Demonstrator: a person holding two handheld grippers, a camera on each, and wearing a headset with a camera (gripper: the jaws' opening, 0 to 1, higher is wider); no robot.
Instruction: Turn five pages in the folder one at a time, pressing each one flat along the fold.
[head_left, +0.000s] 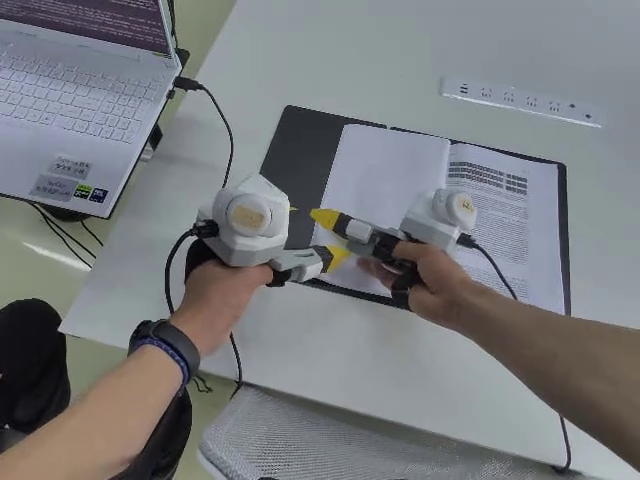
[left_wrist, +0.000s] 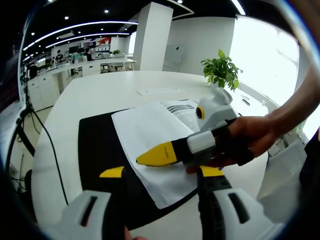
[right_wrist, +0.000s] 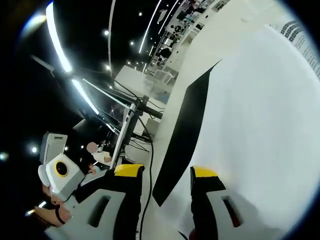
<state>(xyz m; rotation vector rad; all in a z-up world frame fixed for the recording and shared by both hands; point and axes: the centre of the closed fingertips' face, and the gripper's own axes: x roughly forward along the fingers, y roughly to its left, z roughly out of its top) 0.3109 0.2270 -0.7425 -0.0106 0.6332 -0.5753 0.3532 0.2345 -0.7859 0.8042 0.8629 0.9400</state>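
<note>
Laptop: the open laptop is at the far left; its palm-rest stickers are too small to read.
Left hand: my left hand grips from below, dark wristband on the wrist, forearm coming in from the near left.
Left tool: my left tool is released, its yellow tips spread apart, pointing right at the folder's near left corner.
Folder: the black folder lies open on the white table, with a blank page on the left and a printed page on the right; the print is too fine to read.
Right tool: my right tool points left over the blank page's near part, jaws parted and grasping nothing; I cannot tell if it touches the paper.
Right hand: my right hand wraps the handle, forearm reaching in from the near right.
Power strip: a white power strip lies at the far right.
</note>
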